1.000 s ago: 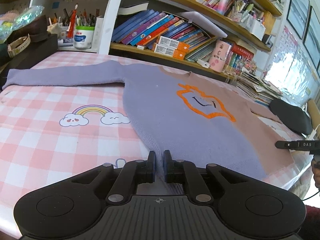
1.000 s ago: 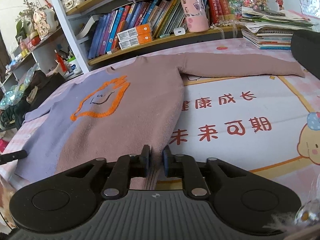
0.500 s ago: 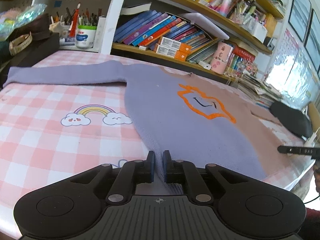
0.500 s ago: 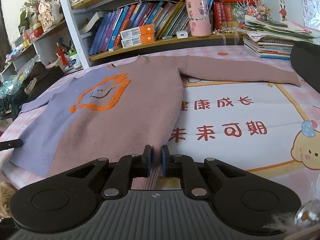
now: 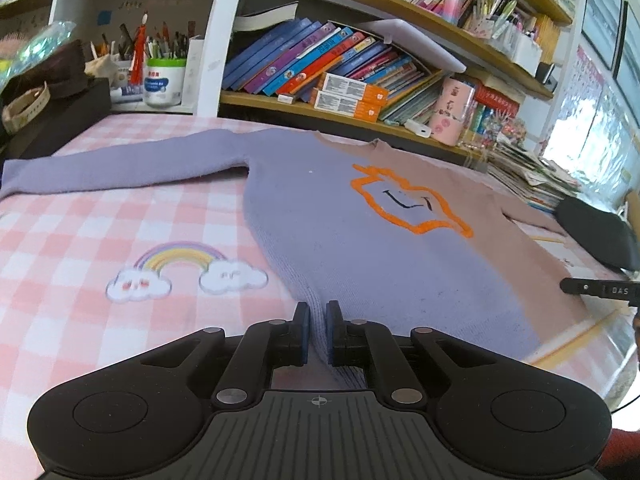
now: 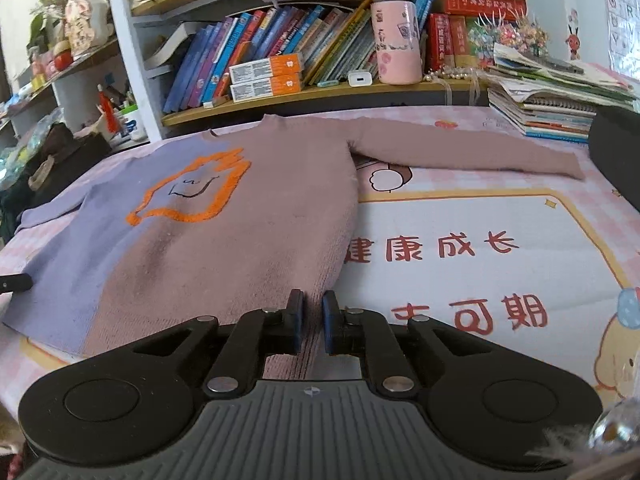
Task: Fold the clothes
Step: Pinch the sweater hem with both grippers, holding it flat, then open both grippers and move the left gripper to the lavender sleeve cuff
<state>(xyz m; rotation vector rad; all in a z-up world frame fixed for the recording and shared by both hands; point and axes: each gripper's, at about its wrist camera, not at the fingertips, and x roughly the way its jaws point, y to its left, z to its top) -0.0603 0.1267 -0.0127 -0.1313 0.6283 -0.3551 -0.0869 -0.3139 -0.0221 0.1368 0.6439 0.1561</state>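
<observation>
A two-tone sweater [image 5: 360, 248] lies flat on the table, lilac on one half and dusty pink [image 6: 256, 240] on the other, with an orange outline on the chest and both sleeves spread out. My left gripper [image 5: 317, 334] is shut on the lilac hem corner. My right gripper [image 6: 311, 326] is shut on the pink hem corner. In the left wrist view the right gripper's black fingertips [image 5: 592, 290] show at the far right edge. A black tip of the left gripper [image 6: 16, 282] shows at the right wrist view's left edge.
A pink checked tablecloth [image 5: 80, 248] with a rainbow print covers the table. Bookshelves [image 5: 340, 80] run along the back, with a pink cup [image 6: 396, 48]. A stack of books [image 6: 552, 108] and a black object [image 6: 616, 152] stand at the right. A dark box [image 5: 52, 120] sits back left.
Both grippers have closed fully onto the hem and shifted a little with it. The sweater's front edge has drawn slightly toward the table edge.
</observation>
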